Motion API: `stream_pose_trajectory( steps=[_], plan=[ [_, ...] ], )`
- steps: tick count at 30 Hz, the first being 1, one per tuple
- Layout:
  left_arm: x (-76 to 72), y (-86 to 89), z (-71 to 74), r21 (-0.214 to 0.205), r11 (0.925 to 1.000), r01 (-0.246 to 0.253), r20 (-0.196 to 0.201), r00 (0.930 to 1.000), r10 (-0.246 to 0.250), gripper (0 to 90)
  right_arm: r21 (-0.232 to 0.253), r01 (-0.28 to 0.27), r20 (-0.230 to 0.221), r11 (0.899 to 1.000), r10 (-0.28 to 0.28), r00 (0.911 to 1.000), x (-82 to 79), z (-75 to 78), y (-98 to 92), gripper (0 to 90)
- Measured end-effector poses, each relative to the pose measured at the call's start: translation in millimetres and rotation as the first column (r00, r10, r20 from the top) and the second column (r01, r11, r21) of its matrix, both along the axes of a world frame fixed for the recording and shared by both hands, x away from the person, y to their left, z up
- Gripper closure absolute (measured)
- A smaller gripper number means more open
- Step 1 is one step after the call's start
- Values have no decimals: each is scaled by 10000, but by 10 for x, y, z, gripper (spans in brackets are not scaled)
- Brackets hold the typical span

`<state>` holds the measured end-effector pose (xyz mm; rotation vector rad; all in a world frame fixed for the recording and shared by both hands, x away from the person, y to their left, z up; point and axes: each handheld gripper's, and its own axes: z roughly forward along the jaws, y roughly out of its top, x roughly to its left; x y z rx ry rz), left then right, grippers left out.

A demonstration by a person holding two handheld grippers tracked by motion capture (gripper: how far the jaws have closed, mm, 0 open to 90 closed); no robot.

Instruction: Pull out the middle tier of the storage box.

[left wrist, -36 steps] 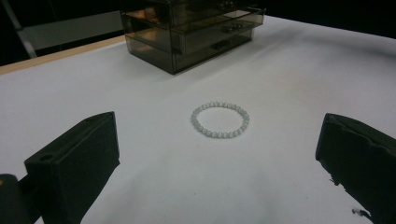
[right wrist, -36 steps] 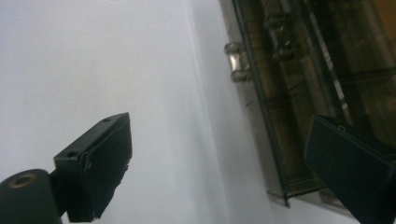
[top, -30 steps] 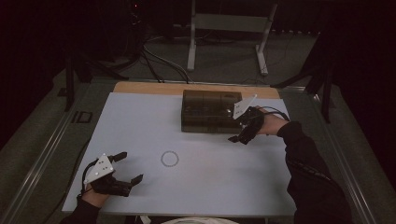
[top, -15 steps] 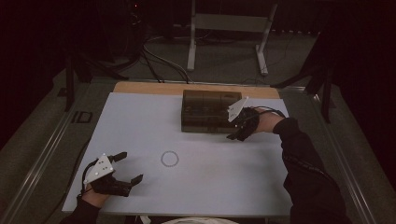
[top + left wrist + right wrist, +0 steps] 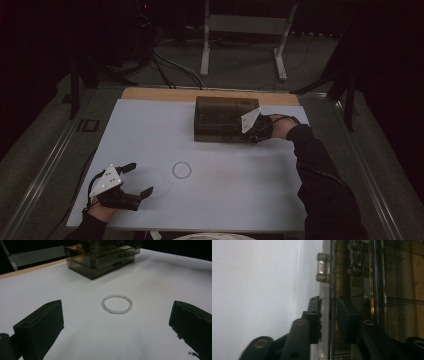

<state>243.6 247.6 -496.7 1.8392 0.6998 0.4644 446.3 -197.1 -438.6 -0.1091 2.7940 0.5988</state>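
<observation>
My right hand-held gripper [image 5: 248, 134] is at the right front of the smoky drawer box [image 5: 220, 116], which stands near the worktop's [image 5: 150, 130] far edge. Its jaws have just been closing and now pinch the box's front panel between them. My left hand-held gripper [image 5: 137, 180] rests wide apart and empty near the near-left corner, with the bead bracelet [image 5: 117, 304] lying just ahead of it.
</observation>
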Motion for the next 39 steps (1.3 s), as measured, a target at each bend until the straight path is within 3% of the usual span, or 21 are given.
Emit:
stream_pose_trajectory(
  steps=[11, 17, 39],
  plan=[
    [1, -1, -2, 39, 10000, 24, -4, 10000, -24, 9, -480, -180, -511, 9987, 155, 9986, 107, -99, 103, 829],
    [1, 4, -1, 23, 10000, -3, -9, 10000, 3, 9, -542, -93, -750, 9985, 52, 9972, 128, -79, 110, 850],
    [3, 0, -2, 48, 10000, -4, -19, 10000, 5, 9, -526, -75, -1582, 9986, -9, 9874, -36, -68, 99, 874]
  ],
)
